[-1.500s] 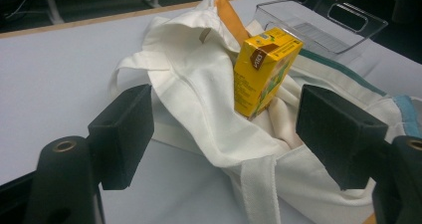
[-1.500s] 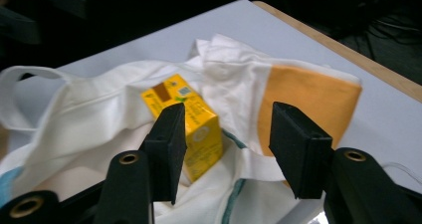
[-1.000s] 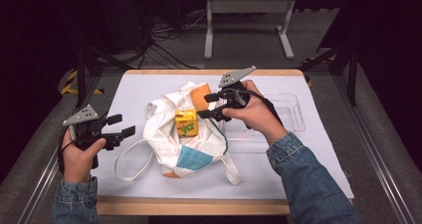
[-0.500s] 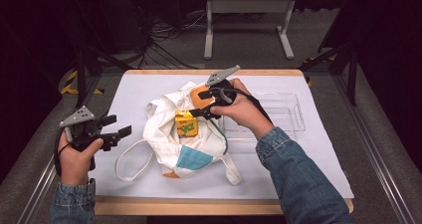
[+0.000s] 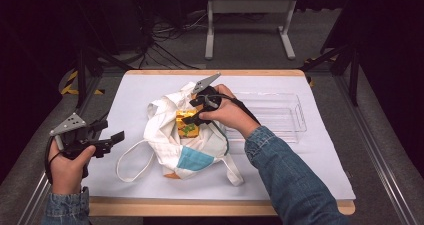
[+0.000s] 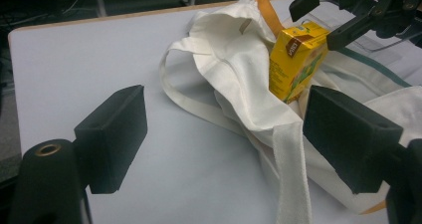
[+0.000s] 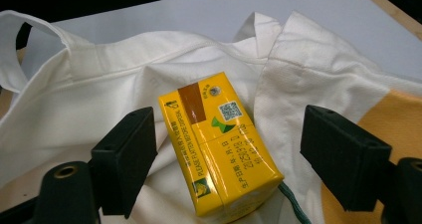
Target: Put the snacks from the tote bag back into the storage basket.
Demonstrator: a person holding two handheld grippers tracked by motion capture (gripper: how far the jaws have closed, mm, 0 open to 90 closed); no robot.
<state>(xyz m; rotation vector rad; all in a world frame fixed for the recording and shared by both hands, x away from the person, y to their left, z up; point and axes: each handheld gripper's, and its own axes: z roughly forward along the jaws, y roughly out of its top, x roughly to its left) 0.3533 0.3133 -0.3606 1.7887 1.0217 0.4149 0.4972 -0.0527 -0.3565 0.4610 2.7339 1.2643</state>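
Hovering: right claw [image 7: 226, 154] wide open, straddling yellow carton [image 7: 219, 149] at frame centre
Carton axis: lower right to upper left
Left claw [image 5: 107, 137]: open, empty, far left, well apart from bag [image 5: 165, 135]

A lab or recording studio is showing here, not a home. A wooden-edged table [image 5: 220, 207] covered by a white sheet [image 5: 300, 180] is standing on a grey carpeted floor [image 5: 385, 120] in a dark, black-walled room. At twelve o'clock, beyond the table, loose cables [image 5: 170, 32] are lying tangled beside a grey metal stand [image 5: 248, 7]. At ten o'clock, yellow-and-black hazard tape [image 5: 70, 82] is marking the floor, with black tripod legs [image 5: 82, 70] rising near it. Metal rails [image 5: 390, 170] are running along the table's sides.
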